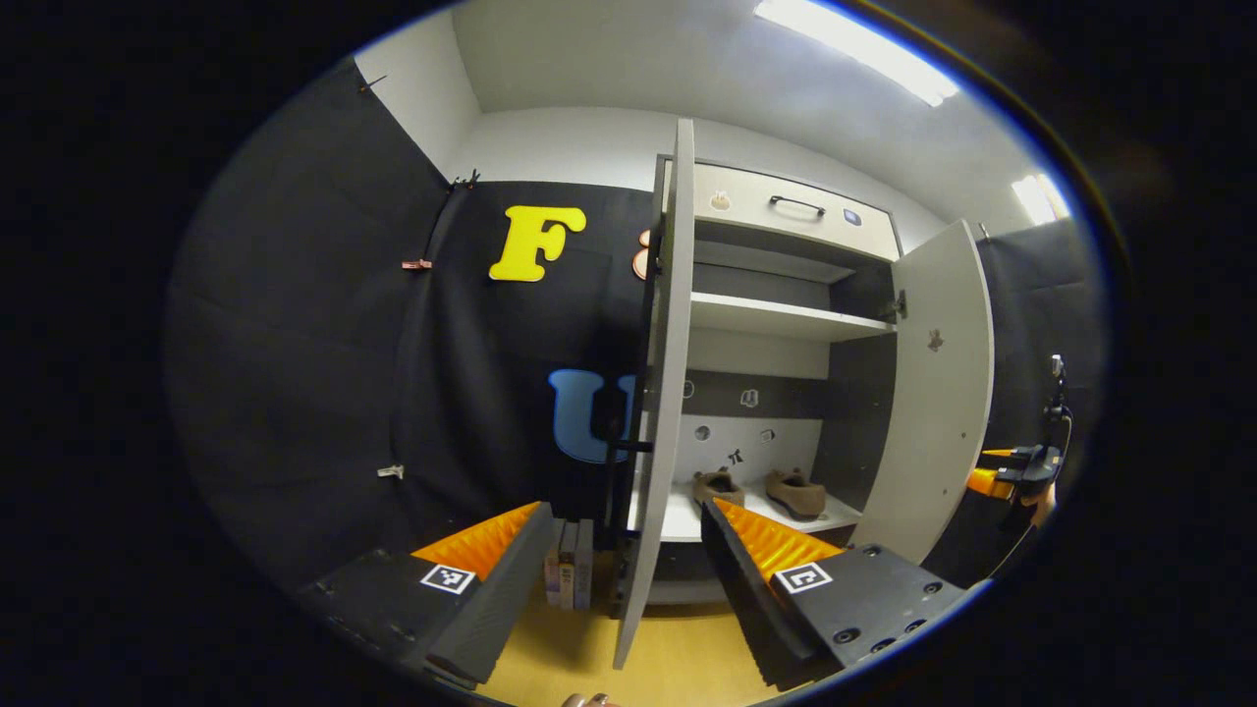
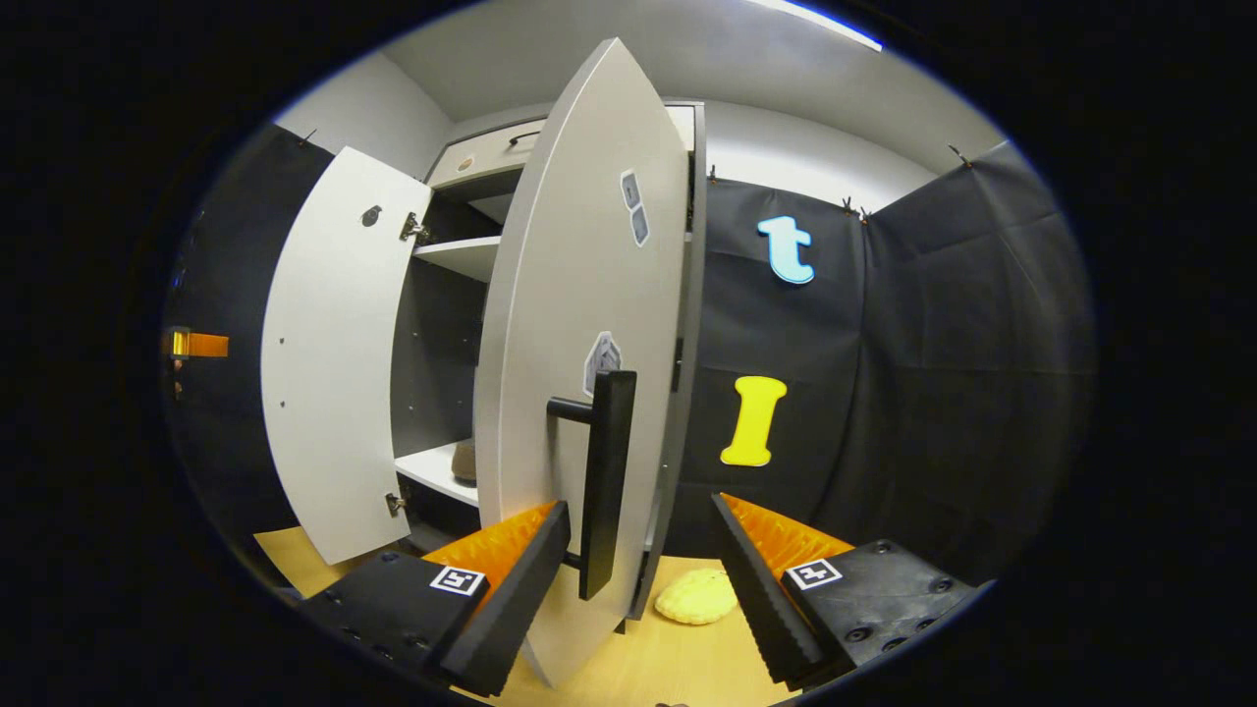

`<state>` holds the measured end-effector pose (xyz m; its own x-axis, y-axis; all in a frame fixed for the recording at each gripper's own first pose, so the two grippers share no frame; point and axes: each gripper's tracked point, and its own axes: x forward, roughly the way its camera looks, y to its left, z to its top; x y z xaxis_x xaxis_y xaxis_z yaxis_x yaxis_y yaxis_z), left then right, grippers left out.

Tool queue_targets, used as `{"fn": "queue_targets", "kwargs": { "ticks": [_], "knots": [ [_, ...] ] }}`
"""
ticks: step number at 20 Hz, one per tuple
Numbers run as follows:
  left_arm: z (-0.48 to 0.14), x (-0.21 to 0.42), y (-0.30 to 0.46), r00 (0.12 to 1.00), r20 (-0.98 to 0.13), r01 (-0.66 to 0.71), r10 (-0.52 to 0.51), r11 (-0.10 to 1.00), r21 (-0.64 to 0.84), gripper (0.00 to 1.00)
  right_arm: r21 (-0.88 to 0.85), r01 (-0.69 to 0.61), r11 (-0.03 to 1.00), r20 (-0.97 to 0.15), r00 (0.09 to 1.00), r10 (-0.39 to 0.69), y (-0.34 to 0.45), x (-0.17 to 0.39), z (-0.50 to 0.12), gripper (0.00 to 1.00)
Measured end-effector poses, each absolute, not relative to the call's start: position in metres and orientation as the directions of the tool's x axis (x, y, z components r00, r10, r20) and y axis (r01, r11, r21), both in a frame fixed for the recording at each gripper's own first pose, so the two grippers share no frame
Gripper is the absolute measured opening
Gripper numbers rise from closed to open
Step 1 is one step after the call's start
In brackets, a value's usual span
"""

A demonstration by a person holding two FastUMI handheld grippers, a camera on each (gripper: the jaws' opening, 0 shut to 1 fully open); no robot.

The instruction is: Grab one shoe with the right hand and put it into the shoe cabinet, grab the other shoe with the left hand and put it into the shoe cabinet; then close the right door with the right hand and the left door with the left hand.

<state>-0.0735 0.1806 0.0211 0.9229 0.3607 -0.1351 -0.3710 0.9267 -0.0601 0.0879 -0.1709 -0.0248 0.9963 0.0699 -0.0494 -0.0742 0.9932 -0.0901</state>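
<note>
Left gripper (image 1: 621, 550) is open and empty, straddling the edge of the left door (image 1: 660, 393), a thin matte panel swung edge-on to me. Both shoes (image 1: 761, 491), soft brown suede-like slip-ons, sit side by side on the cabinet's bottom shelf (image 1: 678, 516), so I read placing as done. Right gripper (image 2: 638, 560) is open, its fingers either side of the right door's (image 2: 579, 324) black bar handle (image 2: 604, 481), likely set to push it closed.

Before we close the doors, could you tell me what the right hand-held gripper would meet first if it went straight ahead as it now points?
Most likely the right door: its black handle stands just ahead, between the open right hand-held gripper fingers, though depth is uncertain.
</note>
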Motion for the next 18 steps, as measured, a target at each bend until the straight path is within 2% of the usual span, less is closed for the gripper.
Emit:
{"fn": "queue_targets", "kwargs": {
  "ticks": [8, 9, 13, 18],
  "knots": [
    [0.014, -0.094, 0.197, 0.891, -0.174, -0.426, 0.419, 0.905, -0.001, 0.95, -0.007, -0.197, 0.980, -0.039, 0.980, 0.196, -0.099, 0.139, -0.034, 0.95],
    [0.012, -0.092, 0.196, 0.884, -0.178, -0.437, 0.432, 0.899, 0.007, 0.95, -0.007, -0.204, 0.979, -0.031, 0.979, 0.204, -0.092, 0.147, -0.034, 1.00],
    [0.011, -0.099, 0.203, 0.867, -0.189, -0.466, 0.461, 0.884, 0.018, 0.95, -0.008, -0.235, 0.972, -0.033, 0.972, 0.234, -0.059, 0.177, -0.040, 0.98],
    [0.002, -0.083, 0.211, 0.877, -0.192, -0.445, 0.441, 0.895, 0.025, 0.95, 0.058, -0.235, 0.970, -0.029, 0.971, 0.237, -0.044, 0.204, -0.046, 0.98]
  ]
}}
